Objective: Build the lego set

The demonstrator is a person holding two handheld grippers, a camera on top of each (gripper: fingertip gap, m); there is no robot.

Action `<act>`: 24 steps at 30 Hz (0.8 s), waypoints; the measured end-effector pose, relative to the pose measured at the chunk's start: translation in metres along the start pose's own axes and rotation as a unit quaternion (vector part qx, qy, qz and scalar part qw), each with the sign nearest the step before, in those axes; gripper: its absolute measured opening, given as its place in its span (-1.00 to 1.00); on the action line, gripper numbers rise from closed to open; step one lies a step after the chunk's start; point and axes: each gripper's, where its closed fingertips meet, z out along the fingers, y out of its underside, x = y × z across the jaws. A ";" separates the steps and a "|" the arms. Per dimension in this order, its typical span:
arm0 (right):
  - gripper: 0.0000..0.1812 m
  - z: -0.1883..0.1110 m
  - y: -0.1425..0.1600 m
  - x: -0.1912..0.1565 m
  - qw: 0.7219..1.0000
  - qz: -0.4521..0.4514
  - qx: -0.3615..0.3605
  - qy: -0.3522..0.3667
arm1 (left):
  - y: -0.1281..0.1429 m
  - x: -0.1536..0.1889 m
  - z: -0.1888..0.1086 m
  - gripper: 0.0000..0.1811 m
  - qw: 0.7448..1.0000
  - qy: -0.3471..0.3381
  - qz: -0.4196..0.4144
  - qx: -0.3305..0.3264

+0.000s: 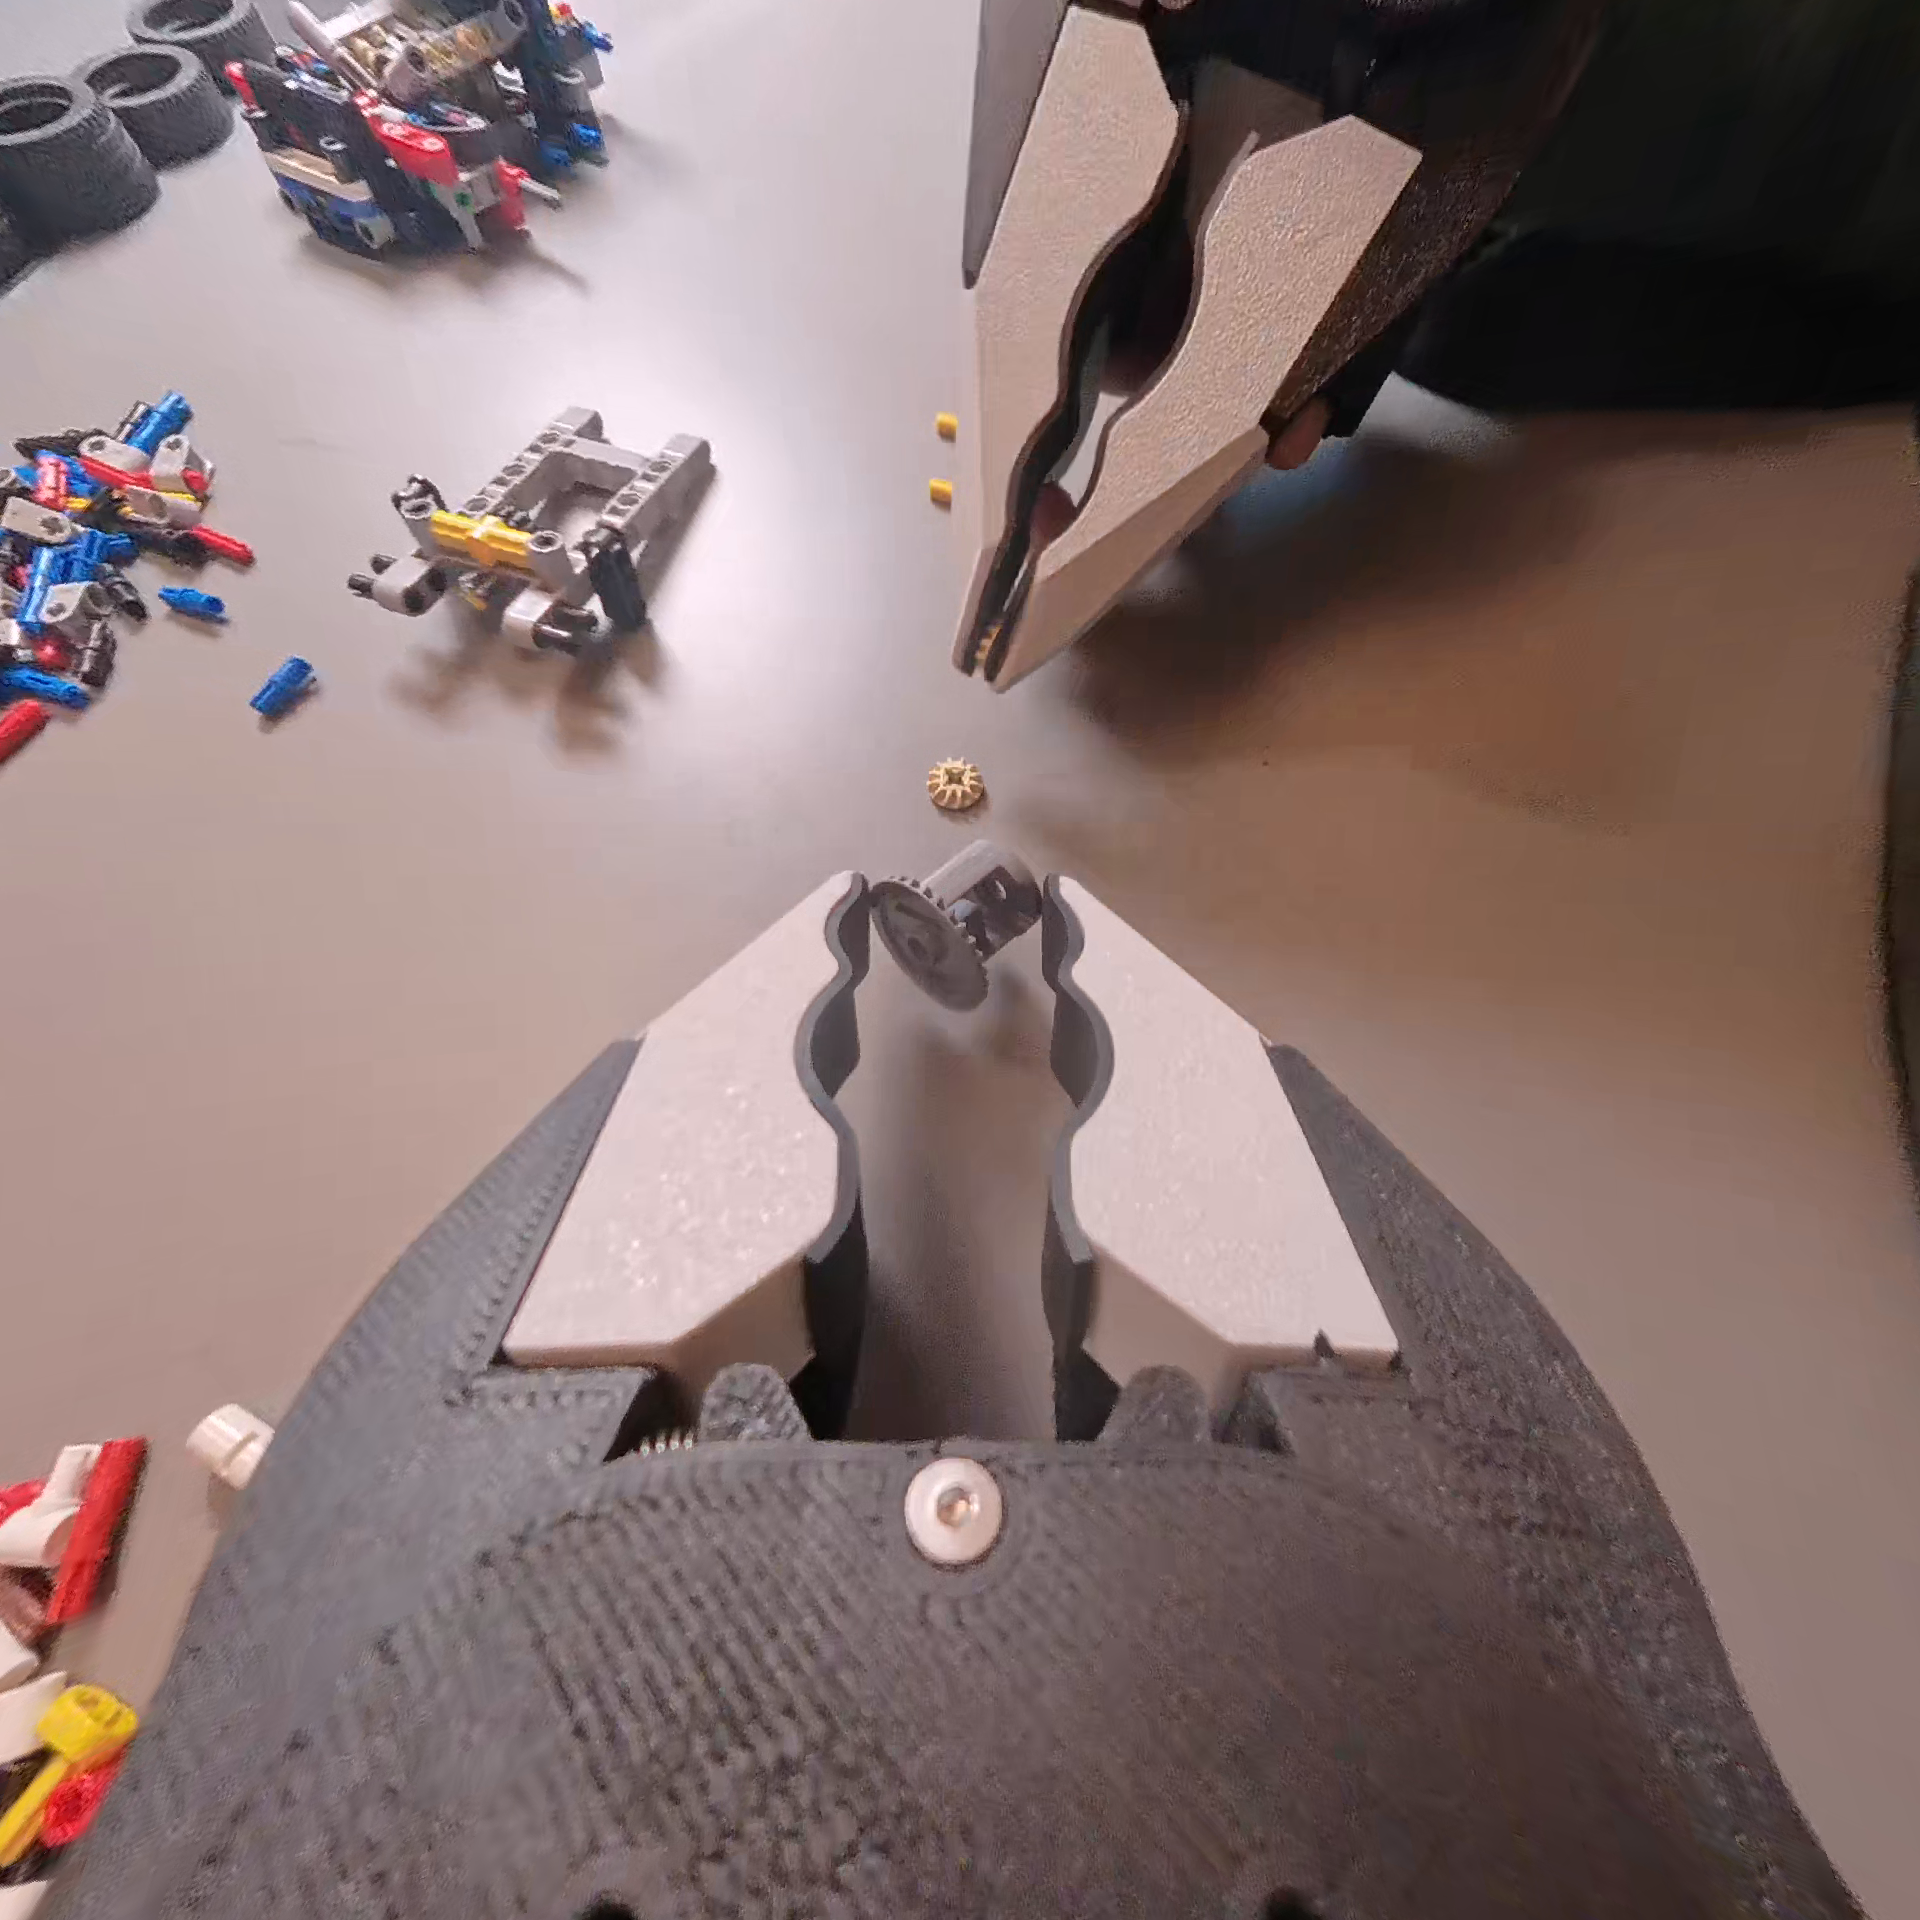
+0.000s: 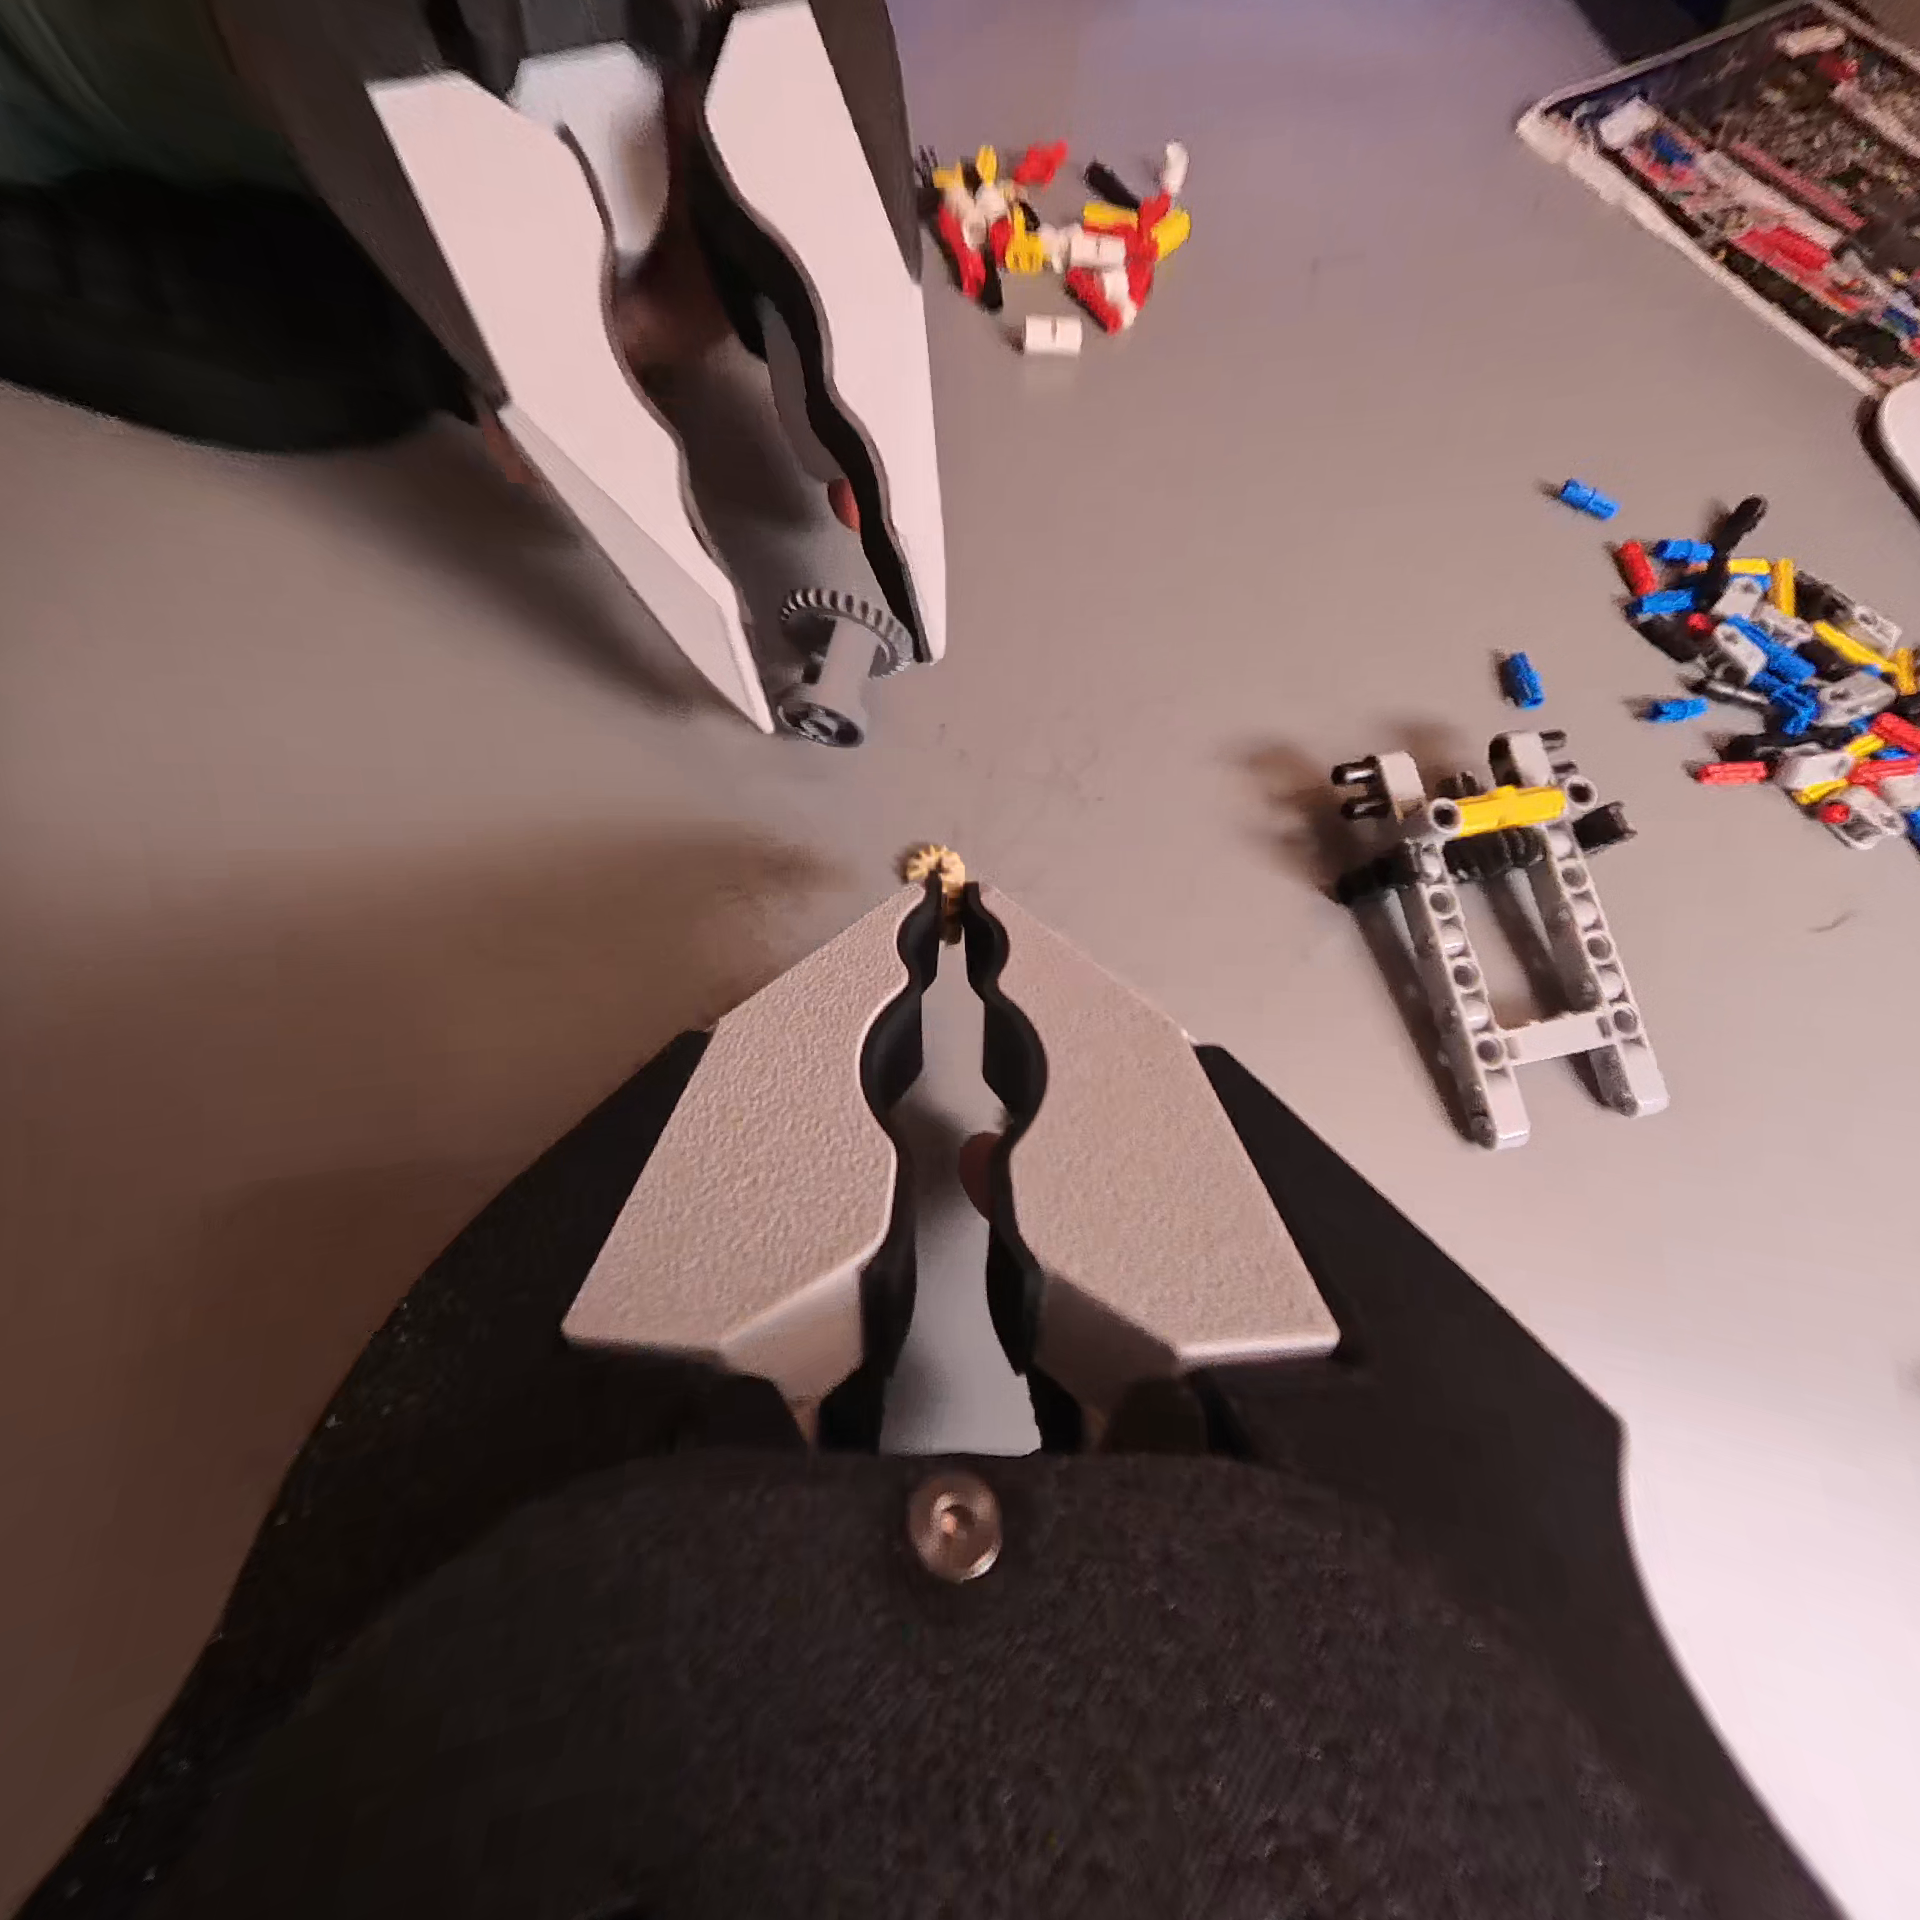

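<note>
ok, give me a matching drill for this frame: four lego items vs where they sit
1 dark grey gear piece
2 loose tan gear
3 grey frame
4 black tyres

A on the table, yellow piece across it
B in the left gripper
C beside the multicoloured build
D on the table, just ahead of the right gripper

Pairs: 1-B, 2-D, 3-A, 4-C

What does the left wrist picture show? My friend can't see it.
The left gripper pinches a dark grey gear piece in its jaws over a beige table. A small tan gear lies just ahead; beyond it the right gripper pinches another tan piece. Loose bricks and a grey frame sit to the left.
</note>
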 end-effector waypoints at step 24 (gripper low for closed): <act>-0.88 0.001 0.004 0.004 0.999 0.021 -0.031 0.027 | 0.003 -0.009 0.010 -0.65 0.999 -0.036 0.018 -0.020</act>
